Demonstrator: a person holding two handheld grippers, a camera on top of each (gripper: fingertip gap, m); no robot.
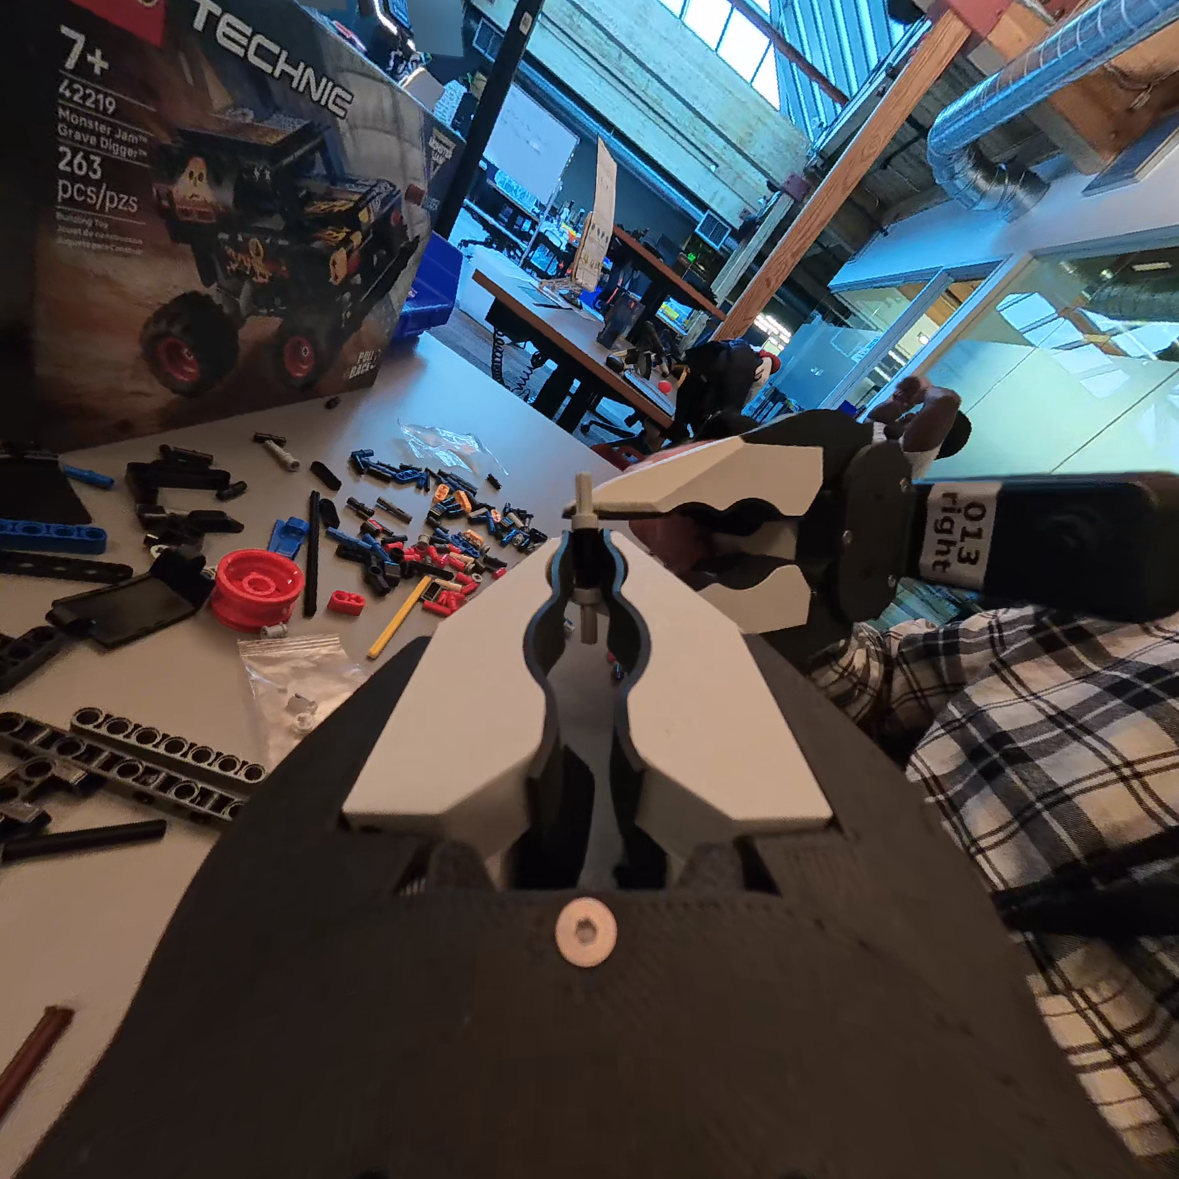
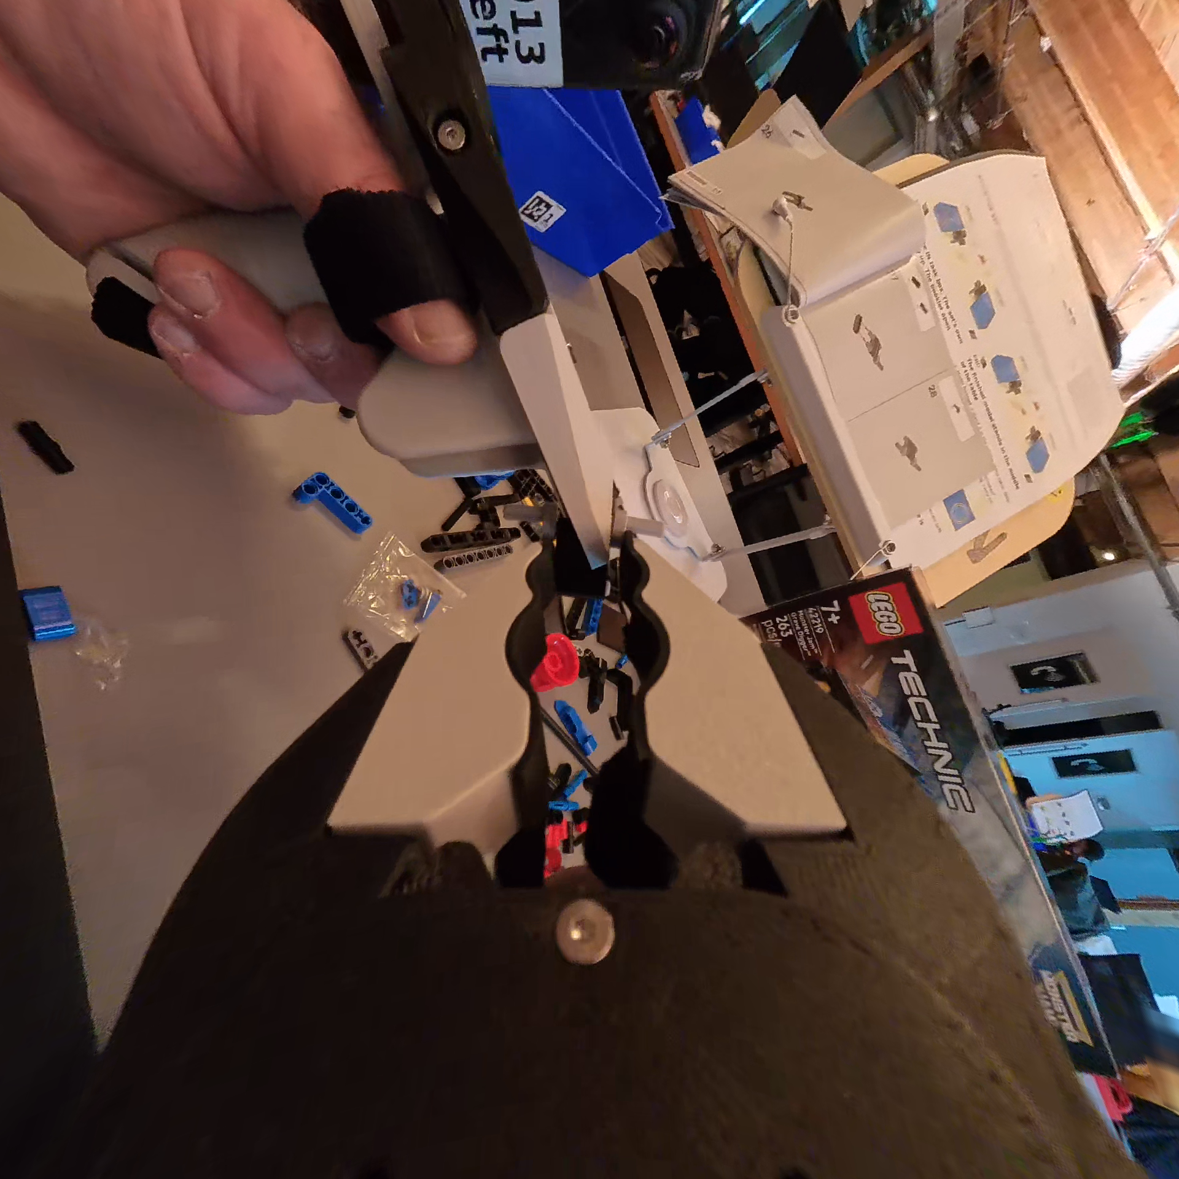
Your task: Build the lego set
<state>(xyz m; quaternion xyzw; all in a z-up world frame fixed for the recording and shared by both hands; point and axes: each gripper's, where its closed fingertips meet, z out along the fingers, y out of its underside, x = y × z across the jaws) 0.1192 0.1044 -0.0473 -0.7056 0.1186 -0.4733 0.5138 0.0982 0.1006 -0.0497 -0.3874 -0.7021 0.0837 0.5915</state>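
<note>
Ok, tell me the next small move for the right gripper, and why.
Probably push the grey pin down into the black piece: the left gripper clamps that piece upright, and the right gripper pinches the pin's top, much of it still showing.

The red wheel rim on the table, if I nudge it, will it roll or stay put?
The red wheel rim lies flat on the table, so it would probably slide, not roll. It looks like hollow rigid plastic, likely light. Tipped onto its edge, it could roll away.

A red wheel rim (image 1: 255, 587) sits among black, blue and red pins (image 1: 434, 542) on the pale grey table (image 1: 159, 670); a yellow axle (image 1: 399, 616); a black-and-white plaid sleeve (image 1: 1021, 765).
</note>
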